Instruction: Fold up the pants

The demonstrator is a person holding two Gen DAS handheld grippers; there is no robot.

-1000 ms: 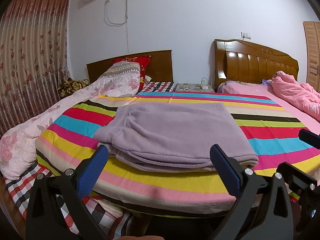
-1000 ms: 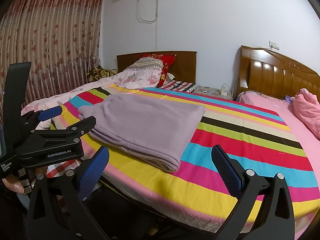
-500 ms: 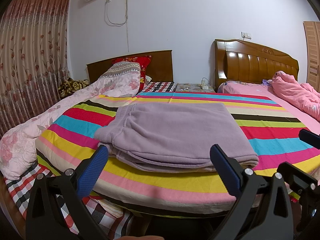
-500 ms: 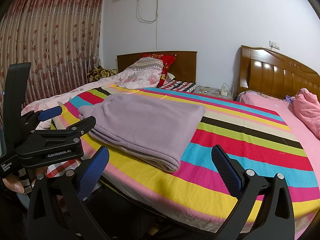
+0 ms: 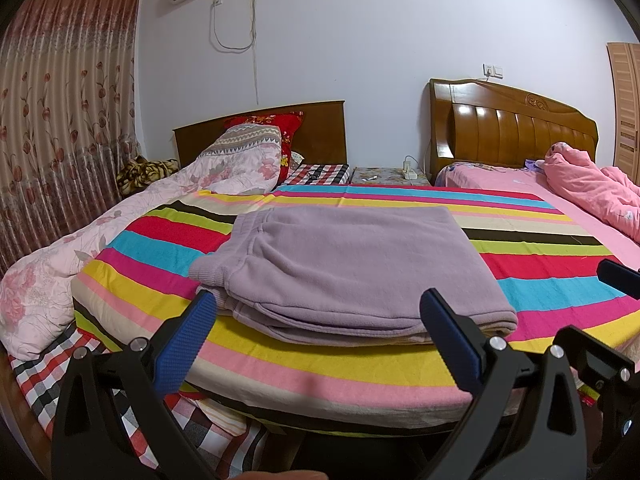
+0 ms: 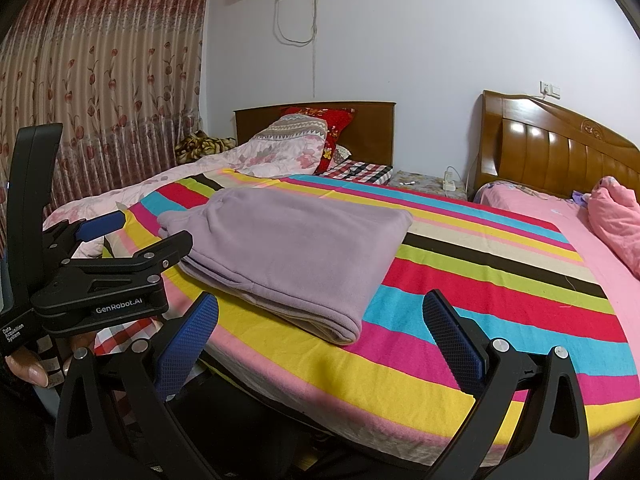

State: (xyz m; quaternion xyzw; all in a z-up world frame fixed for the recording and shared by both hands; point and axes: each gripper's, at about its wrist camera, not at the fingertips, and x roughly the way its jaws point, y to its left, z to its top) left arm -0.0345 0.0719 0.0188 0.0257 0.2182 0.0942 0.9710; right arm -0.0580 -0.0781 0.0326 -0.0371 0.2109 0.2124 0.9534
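Lilac fleece pants (image 5: 352, 264) lie folded into a flat rectangle on the striped blanket (image 5: 540, 288), seen too in the right wrist view as pants (image 6: 292, 252). My left gripper (image 5: 320, 320) hangs open just short of the pants' near edge, nothing between its blue pads. My right gripper (image 6: 320, 322) is open as well, level with the fold's near right corner and clear of the fabric. The left gripper's body (image 6: 104, 280) shows at the left of the right wrist view, held by a hand (image 6: 28, 366).
A floral quilt (image 5: 80, 256) lies heaped on the left, with pillows (image 5: 256, 144) by the dark headboard (image 5: 320, 128). A pink bed (image 5: 568, 200) with a bundled pink quilt (image 5: 588, 184) is on the right. A nightstand (image 5: 384, 174) stands between the beds. Curtains (image 5: 60, 120) hang at left.
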